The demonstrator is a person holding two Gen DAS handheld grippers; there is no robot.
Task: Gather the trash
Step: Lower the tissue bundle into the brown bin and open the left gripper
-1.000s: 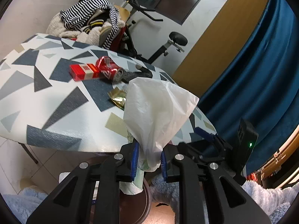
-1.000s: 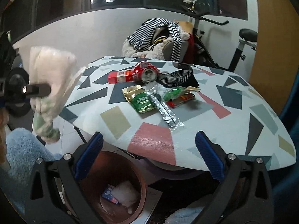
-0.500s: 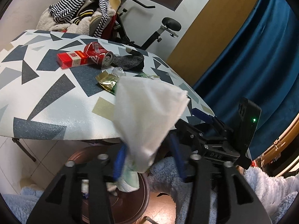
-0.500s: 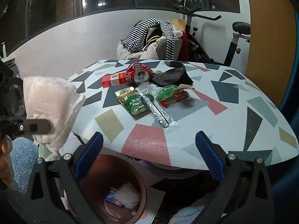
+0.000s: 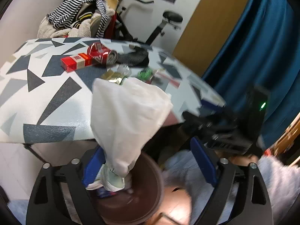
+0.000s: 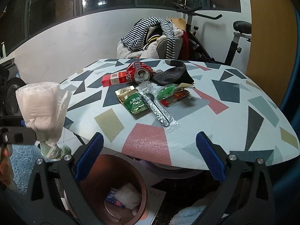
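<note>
My left gripper is open wide over the brown bin. A white plastic bag of trash leans on its left finger, its knotted end hanging into the bin mouth. The bag also shows at the left of the right wrist view, above the bin. My right gripper is open and empty at the table's near edge. On the table lie a crushed red can, a red box, a green packet, a foil wrapper and a lighter.
A black dotted cloth lies behind the trash. A chair piled with striped clothes and an exercise bike stand beyond the table. A blue curtain hangs at the right. The bin holds a white wad and a blue wrapper.
My left gripper has opened from shut on the bag to wide open, and has moved over the bin. The bag is sliding down. My right gripper stays open.
</note>
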